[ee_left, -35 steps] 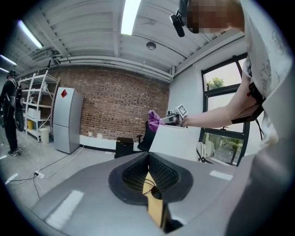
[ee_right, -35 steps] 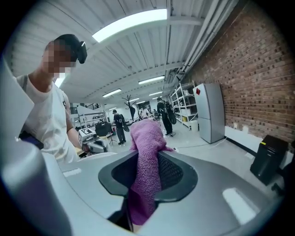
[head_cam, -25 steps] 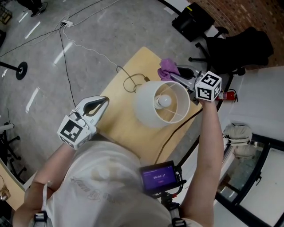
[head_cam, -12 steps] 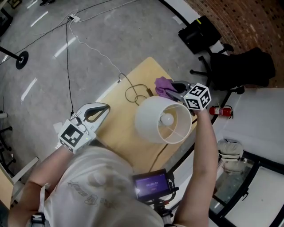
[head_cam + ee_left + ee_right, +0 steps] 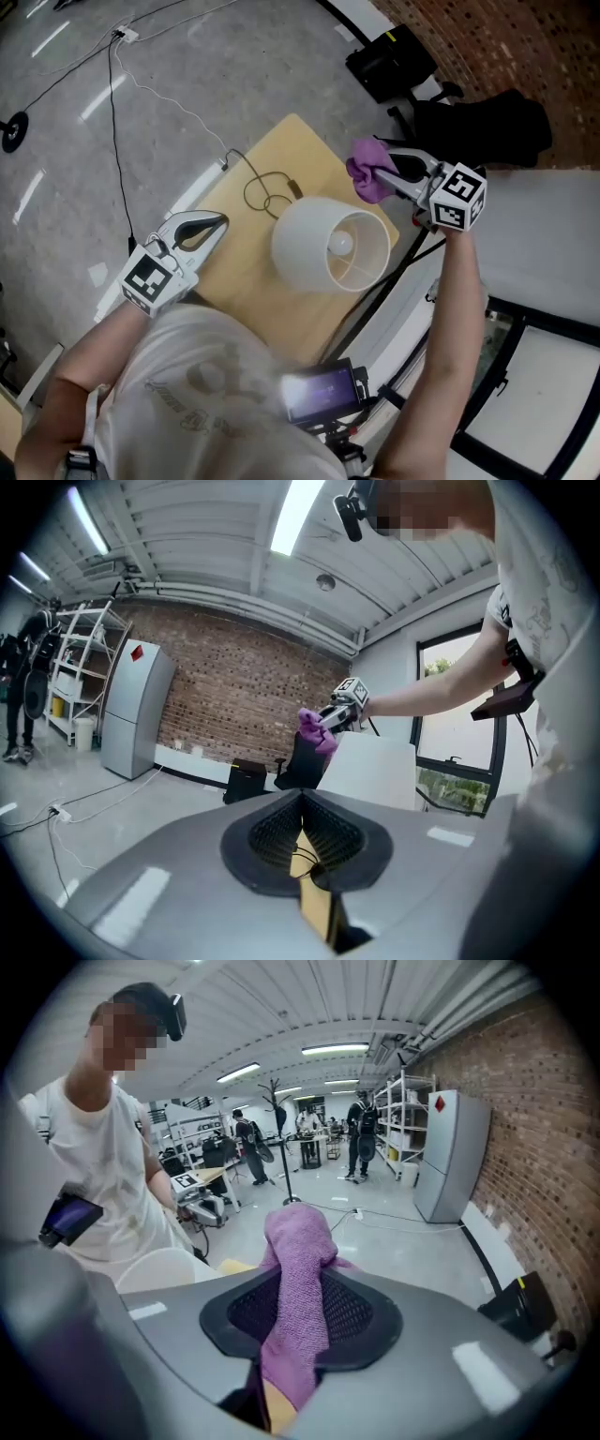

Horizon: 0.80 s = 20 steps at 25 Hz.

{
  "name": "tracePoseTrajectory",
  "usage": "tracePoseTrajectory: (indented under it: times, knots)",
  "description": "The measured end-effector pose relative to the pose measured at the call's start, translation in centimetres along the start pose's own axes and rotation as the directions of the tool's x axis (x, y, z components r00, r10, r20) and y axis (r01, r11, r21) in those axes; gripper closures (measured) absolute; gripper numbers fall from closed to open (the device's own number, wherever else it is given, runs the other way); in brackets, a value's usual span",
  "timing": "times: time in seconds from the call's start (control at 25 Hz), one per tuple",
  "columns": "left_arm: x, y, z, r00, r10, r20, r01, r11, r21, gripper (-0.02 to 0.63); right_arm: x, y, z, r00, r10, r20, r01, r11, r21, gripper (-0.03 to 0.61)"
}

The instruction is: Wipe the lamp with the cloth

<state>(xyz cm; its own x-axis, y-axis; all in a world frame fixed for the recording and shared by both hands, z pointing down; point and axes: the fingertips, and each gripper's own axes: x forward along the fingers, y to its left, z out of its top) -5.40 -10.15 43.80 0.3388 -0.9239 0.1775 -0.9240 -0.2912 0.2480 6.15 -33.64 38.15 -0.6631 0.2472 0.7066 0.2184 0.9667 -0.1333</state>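
My right gripper clenched on purple cloth near lampshade rim, left gripper pinched together, empty, at table left edge

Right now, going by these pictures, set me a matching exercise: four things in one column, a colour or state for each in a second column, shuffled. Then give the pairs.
Column one:
1. cloth
2. lamp
3. left gripper
4. table

Column two:
A. white shade, bulb showing inside
B. purple, clamped in the right gripper
C. light wood, with a cord looped on it
D. jaws together, nothing between them

Pairs: 1-B, 2-A, 3-D, 4-C
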Motion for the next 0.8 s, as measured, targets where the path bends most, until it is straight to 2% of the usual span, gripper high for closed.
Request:
tracePoseTrajectory:
  times: [0.12, 0.24, 0.44, 0.6, 0.8]
  knots:
    - [0.1, 0.0, -0.2, 0.999, -0.025, 0.031, 0.025, 1.000, -0.012, 0.612, -0.9, 3.3, 2.6, 0.993, 0.099, -0.067, -0.104, 0.993, -0.063, 0.456]
    - [0.1, -0.5, -0.6, 0.997, -0.058, 0.045, 0.059, 0.998, -0.017, 0.612, 0.3, 6.6, 3.1, 0.960, 0.220, -0.174, -0.235, 0.969, -0.074, 0.455]
    - [-0.4, -1.3, -0.6, 0.992, -0.111, 0.061, 0.112, 0.994, -0.013, 0.612, 4.0, 9.5, 1.2, 0.860, 0.362, -0.361, -0.398, 0.917, -0.029, 0.459]
    - [-1.4, -1.4, -1.1, 0.990, -0.127, 0.054, 0.129, 0.991, -0.026, 0.612, 7.1, 9.6, -0.2, 0.795, 0.391, -0.464, -0.448, 0.894, -0.014, 0.459]
    - [-2.9, 0.1, -1.7, 0.995, -0.085, 0.056, 0.087, 0.996, -0.036, 0.612, 11.0, 9.5, -3.3, 0.675, 0.417, -0.609, -0.513, 0.858, 0.019, 0.460]
